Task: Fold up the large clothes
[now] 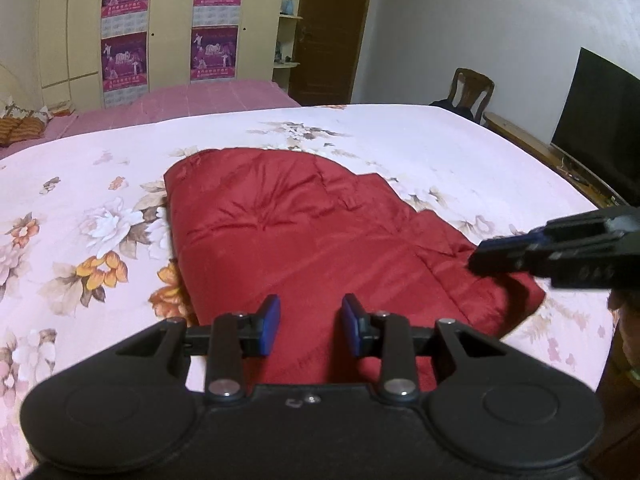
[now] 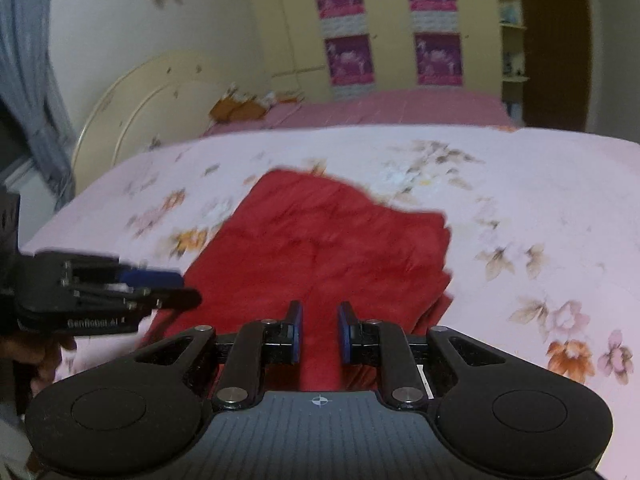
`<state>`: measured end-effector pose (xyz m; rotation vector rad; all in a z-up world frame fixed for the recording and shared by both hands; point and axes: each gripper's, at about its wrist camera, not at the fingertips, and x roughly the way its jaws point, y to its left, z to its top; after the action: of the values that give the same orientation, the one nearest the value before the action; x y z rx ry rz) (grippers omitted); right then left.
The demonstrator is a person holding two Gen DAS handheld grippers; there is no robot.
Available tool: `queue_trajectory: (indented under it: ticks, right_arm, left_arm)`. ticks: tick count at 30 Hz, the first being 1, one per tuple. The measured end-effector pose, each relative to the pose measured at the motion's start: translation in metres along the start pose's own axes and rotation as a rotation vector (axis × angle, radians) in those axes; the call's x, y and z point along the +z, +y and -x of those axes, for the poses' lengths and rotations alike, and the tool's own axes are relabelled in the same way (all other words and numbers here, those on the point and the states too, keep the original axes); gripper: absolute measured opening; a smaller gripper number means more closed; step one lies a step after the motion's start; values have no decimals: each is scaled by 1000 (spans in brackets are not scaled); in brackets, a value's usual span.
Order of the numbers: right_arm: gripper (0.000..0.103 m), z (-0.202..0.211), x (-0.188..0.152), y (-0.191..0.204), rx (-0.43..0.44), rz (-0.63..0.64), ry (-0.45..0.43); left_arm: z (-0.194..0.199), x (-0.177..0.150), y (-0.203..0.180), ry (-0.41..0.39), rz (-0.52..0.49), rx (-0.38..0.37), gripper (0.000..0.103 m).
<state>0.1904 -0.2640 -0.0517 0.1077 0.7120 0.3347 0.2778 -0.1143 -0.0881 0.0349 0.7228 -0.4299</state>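
While both tools, left tool (image 1: 310, 326) and right tool (image 2: 319, 332), hover spread and empty, the puffy red garment (image 1: 304, 232) may spring open, center frame.

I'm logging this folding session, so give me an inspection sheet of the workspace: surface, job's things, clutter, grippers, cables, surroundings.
Surface: bed with pink floral sheet.
Job's things: red padded garment, partly folded, lying flat on the sheet.
Clutter: nothing seen near the garment.
Grippers: left gripper open above the garment's near edge; right gripper open, holding nothing.
Cables: nothing seen.
Surroundings: wardrobe with posters, wooden chair, dark TV screen, second bed with a pink cover.
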Motion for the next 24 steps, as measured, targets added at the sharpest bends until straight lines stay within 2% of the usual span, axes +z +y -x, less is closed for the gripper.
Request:
queue_trajectory:
  ticks: [8, 15, 18, 21, 24]
  right_arm:
    - [18, -26, -38, -4, -47, 33, 81]
    - [18, -48, -58, -15, -42, -43, 121]
    - [18, -37, -45, -17, -38, -47, 122]
    - [18, -8, -17, -26, -51, -72, -5]
    - [18, -15, 19, -38, -99, -52, -65]
  left_arm:
    - [-5, -22, -5, 18, -22, 9, 34]
    - [-15, -35, -5, 32, -26, 16, 35]
    - [-5, -23, 1, 29, -13, 2, 34]
    - [8, 1, 14, -69, -25, 12, 38]
    - [-12, 32, 28, -92, -42, 29, 38]
